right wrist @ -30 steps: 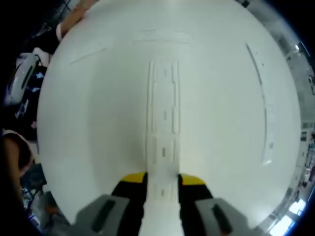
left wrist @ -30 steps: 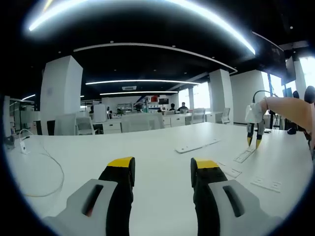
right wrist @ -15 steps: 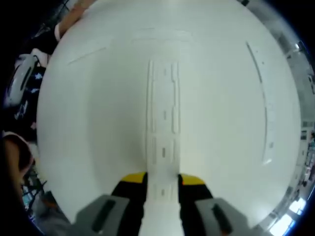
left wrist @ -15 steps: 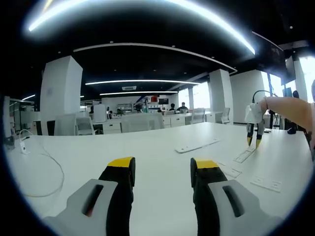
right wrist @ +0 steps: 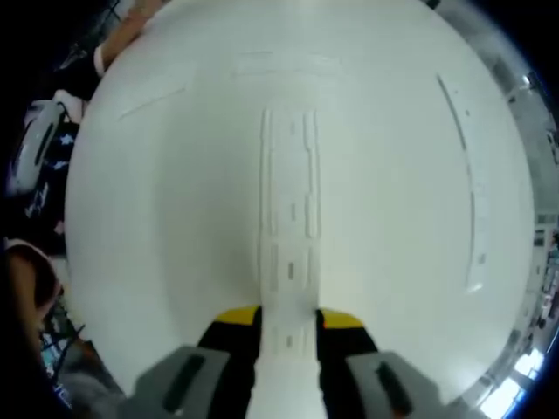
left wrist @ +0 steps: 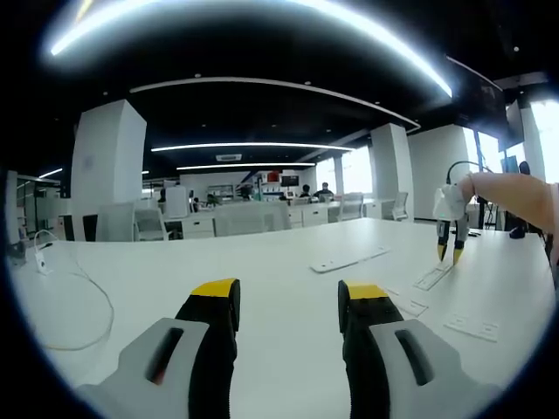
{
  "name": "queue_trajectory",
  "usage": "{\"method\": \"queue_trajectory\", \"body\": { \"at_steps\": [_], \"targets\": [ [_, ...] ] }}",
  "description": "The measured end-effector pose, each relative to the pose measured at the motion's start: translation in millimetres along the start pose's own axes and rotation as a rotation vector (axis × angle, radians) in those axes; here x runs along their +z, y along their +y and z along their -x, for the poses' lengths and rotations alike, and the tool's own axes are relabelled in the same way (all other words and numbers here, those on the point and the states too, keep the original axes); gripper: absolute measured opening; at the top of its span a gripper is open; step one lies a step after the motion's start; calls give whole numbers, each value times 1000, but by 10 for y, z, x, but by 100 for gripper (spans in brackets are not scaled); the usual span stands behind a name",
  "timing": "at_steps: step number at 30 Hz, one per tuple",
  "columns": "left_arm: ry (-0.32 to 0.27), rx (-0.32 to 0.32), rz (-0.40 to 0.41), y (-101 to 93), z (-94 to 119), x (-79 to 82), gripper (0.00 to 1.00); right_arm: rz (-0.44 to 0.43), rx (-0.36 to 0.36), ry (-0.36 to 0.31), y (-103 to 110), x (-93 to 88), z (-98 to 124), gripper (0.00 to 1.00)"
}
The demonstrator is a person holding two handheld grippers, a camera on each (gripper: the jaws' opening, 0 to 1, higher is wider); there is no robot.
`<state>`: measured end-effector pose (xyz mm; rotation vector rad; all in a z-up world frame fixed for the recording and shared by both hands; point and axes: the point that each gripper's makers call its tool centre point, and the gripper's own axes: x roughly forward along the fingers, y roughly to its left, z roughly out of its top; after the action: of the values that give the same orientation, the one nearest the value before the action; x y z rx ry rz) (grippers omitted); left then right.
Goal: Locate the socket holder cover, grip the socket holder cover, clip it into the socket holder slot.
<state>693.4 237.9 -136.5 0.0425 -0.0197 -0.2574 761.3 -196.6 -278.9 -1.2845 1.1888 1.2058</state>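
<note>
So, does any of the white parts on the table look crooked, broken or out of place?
Nothing stands out. The cover held in the right tool looks straight and whole. The long strip and the small plates lie flat on the table. The left tool is open and holds nothing.

The desk (left wrist: 262, 262) lies bare in front of the left tongs (left wrist: 288, 305) (a cable (left wrist: 92, 297) curves at its left side); white strips (left wrist: 349, 259) and plates (left wrist: 472, 326) lie to the right.
</note>
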Motion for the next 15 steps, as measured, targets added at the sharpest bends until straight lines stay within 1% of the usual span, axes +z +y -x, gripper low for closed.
{"method": "queue_trajectory", "body": {
  "at_steps": [1, 5, 7, 15],
  "targets": [
    [-1, 0, 0, -2, 1, 3, 45, 0, 0, 0, 21, 4, 0, 27],
    [-3, -1, 0, -8, 7, 11, 45, -10, 1, -4, -46, 11, 22, 27],
    [-6, -3, 1, -12, 9, 18, 45, -16, 2, -11, -28, 36, 21, 27],
    [-7, -5, 0, -25, 14, 23, 45, -12, -1, 2, -45, 22, 18, 27]
  ]
}}
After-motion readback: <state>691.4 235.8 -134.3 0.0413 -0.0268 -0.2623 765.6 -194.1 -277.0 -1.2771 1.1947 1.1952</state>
